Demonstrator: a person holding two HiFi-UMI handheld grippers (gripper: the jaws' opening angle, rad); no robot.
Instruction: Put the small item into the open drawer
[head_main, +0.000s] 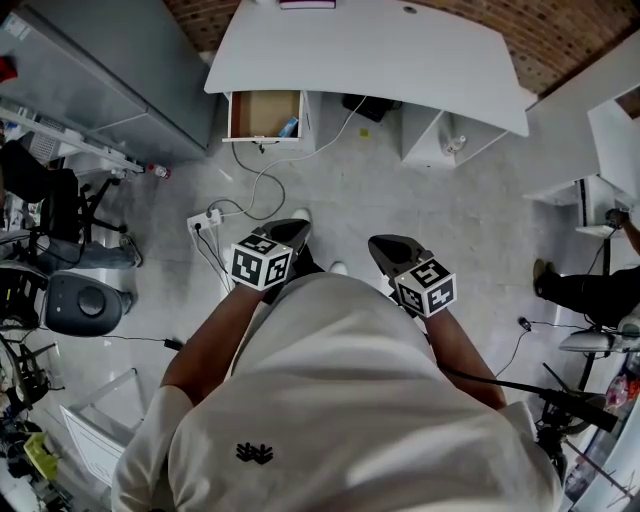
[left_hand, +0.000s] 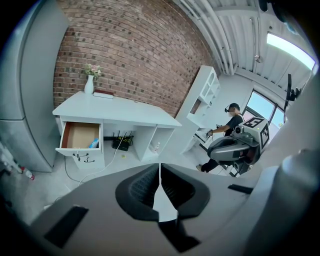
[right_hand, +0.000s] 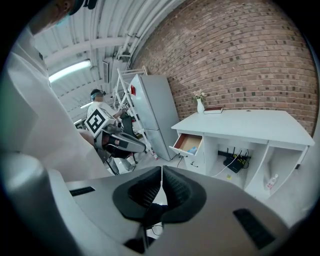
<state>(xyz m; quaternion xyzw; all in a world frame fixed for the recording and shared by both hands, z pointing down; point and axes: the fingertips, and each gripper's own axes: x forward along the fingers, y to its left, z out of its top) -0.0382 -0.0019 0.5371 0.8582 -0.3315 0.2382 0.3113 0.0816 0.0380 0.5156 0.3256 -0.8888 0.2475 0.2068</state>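
The white desk (head_main: 370, 50) stands across the floor from me, its left drawer (head_main: 262, 113) pulled open. A small blue item (head_main: 289, 127) lies in the drawer's right front corner, also visible as the blue item (left_hand: 93, 143) in the left gripper view and the blue item (right_hand: 192, 149) in the right gripper view. My left gripper (head_main: 288, 233) and right gripper (head_main: 385, 247) are held side by side close to my body, well away from the desk. Both are shut with nothing between the pads, seen up close as the left gripper (left_hand: 160, 172) and the right gripper (right_hand: 161, 175).
A grey cabinet (head_main: 110, 70) stands left of the desk. A power strip (head_main: 205, 220) and white cables (head_main: 265, 175) lie on the floor between me and the drawer. A router (left_hand: 120, 142) sits under the desk, a vase (left_hand: 89, 84) on top. A seated person (head_main: 590, 290) is at right.
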